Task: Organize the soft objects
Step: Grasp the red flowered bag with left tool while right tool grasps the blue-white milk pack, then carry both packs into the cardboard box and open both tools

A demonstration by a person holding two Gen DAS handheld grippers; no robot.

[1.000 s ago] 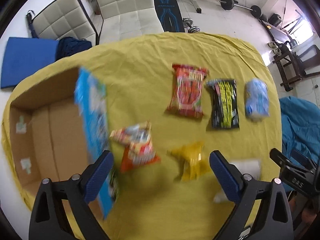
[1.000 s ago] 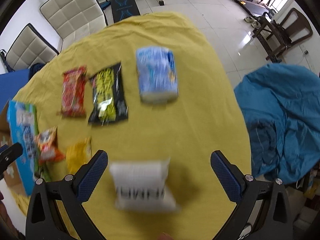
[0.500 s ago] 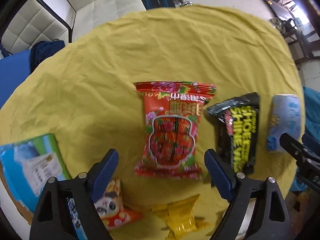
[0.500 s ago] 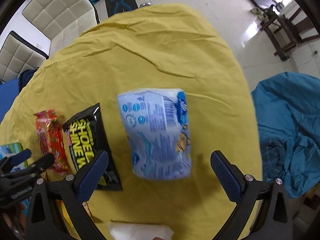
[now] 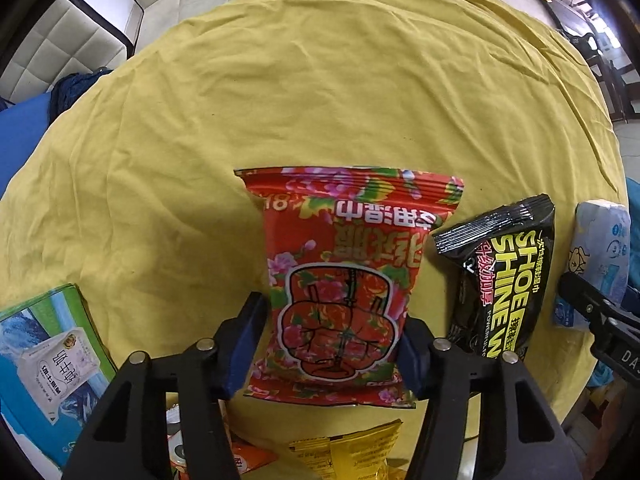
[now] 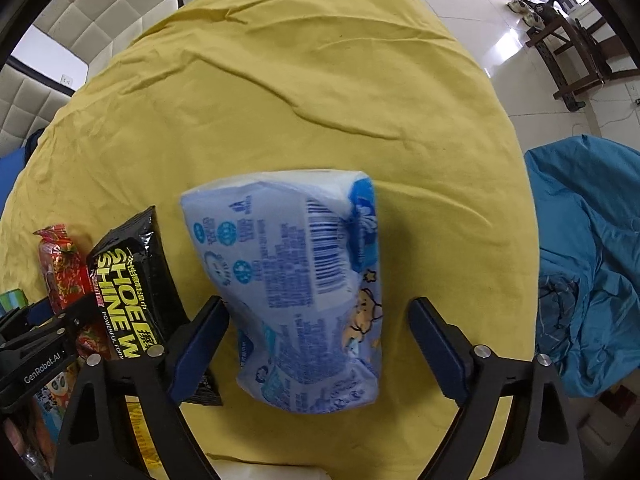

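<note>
A red floral packet [image 5: 340, 280] lies flat on the yellow tablecloth [image 5: 320, 80]. My left gripper [image 5: 334, 312] points down over it, its jaws closing, and both blue pads [image 5: 248, 340] meet the packet's side edges. In the right wrist view a pale blue tissue pack [image 6: 296, 288] lies between the fingers of my right gripper [image 6: 318, 304]. Those jaws are closing too. The left pad [image 6: 200, 344] is almost at the pack, while a gap stays on the right side. A black shoe-shine packet [image 5: 504, 280] lies between the two packs.
A yellow packet [image 5: 352, 456] and an orange snack bag [image 5: 248, 460] lie at the near edge. A blue-green pack [image 5: 44, 360] sits at the left. A white pack [image 6: 272, 472] shows at the bottom. A blue cloth heap [image 6: 588, 260] lies right of the table, white chairs [image 5: 100, 20] behind.
Both grippers have come down, the left over the red packet, the right over the blue tissue pack. Both pairs of jaws have narrowed, the left far more. The cardboard box has left view.
</note>
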